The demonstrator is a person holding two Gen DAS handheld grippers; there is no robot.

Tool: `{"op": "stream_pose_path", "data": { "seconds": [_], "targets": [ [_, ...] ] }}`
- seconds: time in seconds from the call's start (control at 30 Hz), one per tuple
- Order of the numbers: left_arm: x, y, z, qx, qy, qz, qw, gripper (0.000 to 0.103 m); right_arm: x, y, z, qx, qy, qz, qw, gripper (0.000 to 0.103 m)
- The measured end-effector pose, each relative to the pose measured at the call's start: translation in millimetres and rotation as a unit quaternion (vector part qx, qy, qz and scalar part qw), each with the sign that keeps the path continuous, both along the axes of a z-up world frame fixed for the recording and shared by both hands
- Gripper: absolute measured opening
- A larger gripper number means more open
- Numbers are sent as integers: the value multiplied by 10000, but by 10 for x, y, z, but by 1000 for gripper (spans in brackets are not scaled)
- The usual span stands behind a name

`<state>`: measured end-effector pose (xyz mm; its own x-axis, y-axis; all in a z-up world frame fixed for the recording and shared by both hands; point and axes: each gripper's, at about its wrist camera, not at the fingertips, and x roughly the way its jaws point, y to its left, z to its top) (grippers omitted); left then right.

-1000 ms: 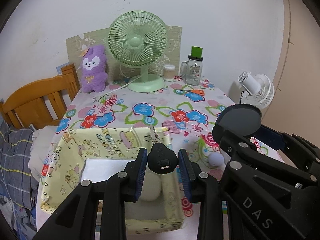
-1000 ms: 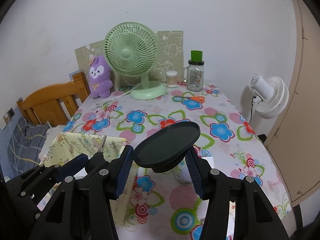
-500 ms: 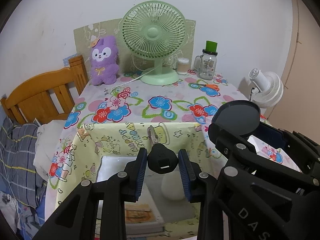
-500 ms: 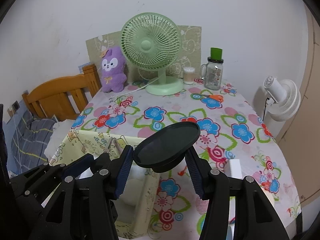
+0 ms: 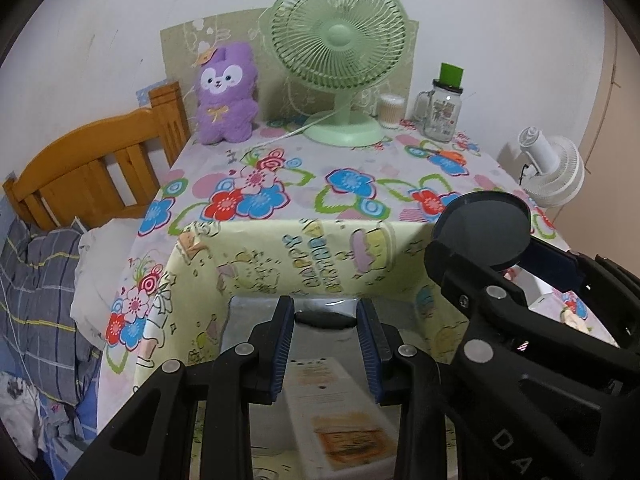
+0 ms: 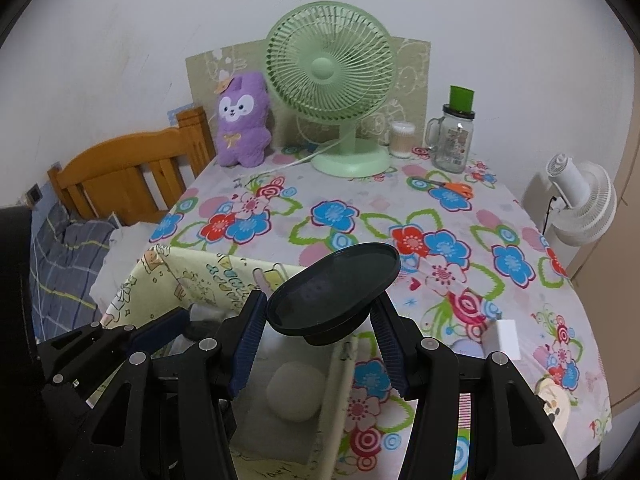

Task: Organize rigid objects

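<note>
Right gripper [image 6: 318,332] holds a round dark disc [image 6: 334,290] clamped between its 2 blue pads, the disc tilted with its flat face up and hanging over the near right corner of a pale yellow fabric box [image 6: 208,272]. Left gripper [image 5: 326,326] is drawn in as tight as it goes on a small black object [image 5: 322,319]; only the dark top edge of that object shows between the pads, down inside the box, and what it is cannot be told. In the left wrist view the box [image 5: 304,256] stands on the near left part of the table, printed with cartoon figures and lettering, and a white flat package with an orange label [image 5: 340,412] lies on its floor beneath the left jaws. In the right wrist view a white round lump [image 6: 296,392] rests in the box below the disc. Just right of the box a small white block [image 6: 505,336] stands on the flowered tablecloth [image 6: 400,216]. Farther back orange-handled scissors [image 6: 452,187] lie on the cloth. Along the wall stand a purple plush toy [image 6: 242,120], a green desk fan [image 6: 332,76], a jar of cotton swabs [image 6: 402,139] and a glass mug jar with a green lid [image 6: 454,136]. Beyond the table's right edge is a white fan [image 6: 580,204], and to its left a wooden headboard [image 6: 128,176].
</note>
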<state>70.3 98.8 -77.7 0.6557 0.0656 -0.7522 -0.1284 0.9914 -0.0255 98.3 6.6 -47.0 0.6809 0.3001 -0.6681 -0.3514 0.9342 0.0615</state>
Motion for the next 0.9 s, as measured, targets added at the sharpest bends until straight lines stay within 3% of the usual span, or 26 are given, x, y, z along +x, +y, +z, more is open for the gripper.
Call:
{"op": "stream_pose_path", "data": {
  "seconds": [0.2,0.43,0.6,0.73,0.9],
  "targets": [
    [19,118,-119,-39,208,48,9998,33,34,123,-98,-105,120,89,9998,57],
    [3,178,-191,-75,327,107,9994,42,54,226,-193,-247,256,232,9991,63],
    [-64,183,-150,-128,239,132,9995,61,12,223,-169,-169,264,339,9989,71],
    [-130,142,-130,-88,198,130,9997,66,-61,198,-138,-253,166,264,9992,81],
    [-242,69,-83,5,70,114,9999,71,-173,110,-85,-279,-4,194,9994,82]
  ]
}}
